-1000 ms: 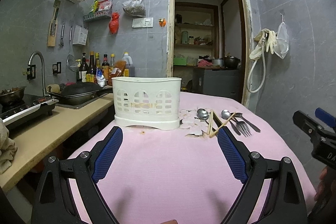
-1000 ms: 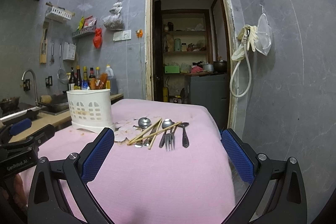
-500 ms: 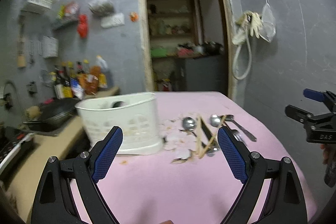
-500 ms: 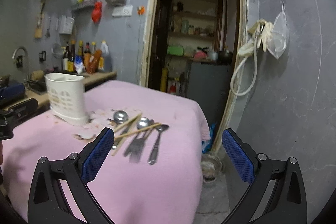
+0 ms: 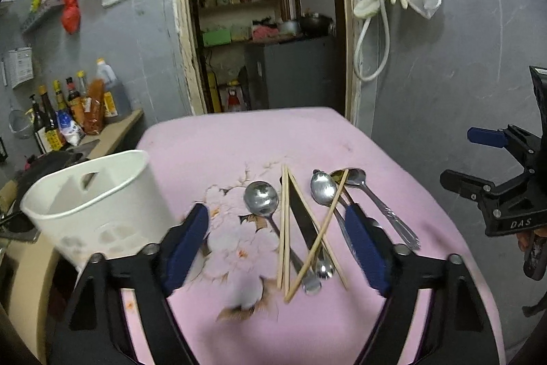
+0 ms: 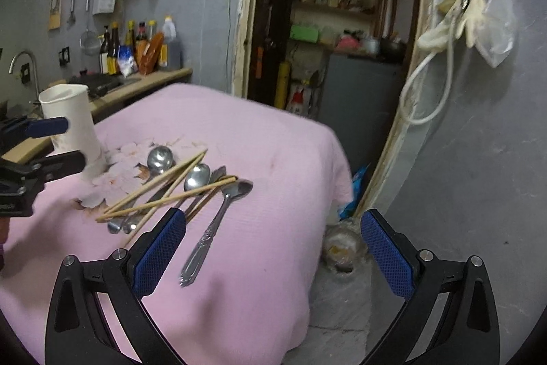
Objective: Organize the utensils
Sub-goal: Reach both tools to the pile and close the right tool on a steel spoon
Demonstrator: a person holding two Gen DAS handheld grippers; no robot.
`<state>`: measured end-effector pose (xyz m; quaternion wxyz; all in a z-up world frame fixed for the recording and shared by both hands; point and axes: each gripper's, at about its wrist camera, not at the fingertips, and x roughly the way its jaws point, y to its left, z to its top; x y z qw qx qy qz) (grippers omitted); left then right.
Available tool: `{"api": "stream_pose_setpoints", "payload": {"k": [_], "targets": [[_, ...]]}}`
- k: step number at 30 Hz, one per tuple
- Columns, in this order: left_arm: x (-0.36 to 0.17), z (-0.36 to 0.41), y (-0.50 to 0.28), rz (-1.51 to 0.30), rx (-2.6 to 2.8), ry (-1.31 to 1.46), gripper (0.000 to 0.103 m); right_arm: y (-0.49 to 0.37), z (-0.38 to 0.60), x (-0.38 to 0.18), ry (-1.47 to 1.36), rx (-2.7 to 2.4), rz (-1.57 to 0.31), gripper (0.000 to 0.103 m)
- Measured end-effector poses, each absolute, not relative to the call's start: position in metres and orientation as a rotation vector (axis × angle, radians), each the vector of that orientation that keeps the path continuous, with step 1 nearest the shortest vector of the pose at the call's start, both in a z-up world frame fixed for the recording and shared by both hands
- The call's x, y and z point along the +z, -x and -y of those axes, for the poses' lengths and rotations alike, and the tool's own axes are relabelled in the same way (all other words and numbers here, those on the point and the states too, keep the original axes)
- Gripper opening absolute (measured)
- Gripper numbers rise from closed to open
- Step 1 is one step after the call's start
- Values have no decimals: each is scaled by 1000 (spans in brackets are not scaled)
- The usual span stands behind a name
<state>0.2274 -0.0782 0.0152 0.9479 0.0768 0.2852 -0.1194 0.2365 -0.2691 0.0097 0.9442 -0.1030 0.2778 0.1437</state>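
Shiny polished metal spoons [image 5: 260, 202], pale bare-wood chopsticks [image 5: 284, 228], matt white plastic holder [image 5: 95, 204], soft pink cloth over the bench [image 5: 239, 139], textured blue rubbery pads [image 6: 159, 250].

- Three metal spoons lie on the pink tabletop [image 5: 239, 139]: a round-bowled spoon [image 5: 261, 202], an oval spoon [image 5: 323, 188] and a spoon with a patterned handle [image 5: 389, 214].
- Four wooden chopsticks [image 5: 283, 221]: two lie side by side and two are crossed.
- One table knife [image 5: 302, 221] with a dark blade.
- One further utensil [image 5: 336, 174] is partly hidden, so its kind cannot be told.
- One white utensil holder [image 5: 99, 204].
- Two hand-held grippers: the left gripper [image 5: 275, 216] and the right gripper [image 6: 273, 218].
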Motion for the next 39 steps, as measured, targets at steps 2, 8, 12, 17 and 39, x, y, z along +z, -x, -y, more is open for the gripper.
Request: {"api": "stream_pose_setpoints", "payload": {"k": [2,8,12,17,39], "targets": [[10,81,-244,-606,-241,-156,66,-252,268,3,208,327,-604,92],[-6,77,-287,-693,-214,-136,39,-287,262,-12,212,425,-687,76],[-21,69,-314,-751,-185,-123,37,-299,252,-19,241,472,-717,67],[-42,65,-335,-822,-177,-119,37,-309,242,-31,285,489,-755,60],[-44,33,-355,-854,-300,130,1,-347,216,-44,381,462,-829,40]]}}
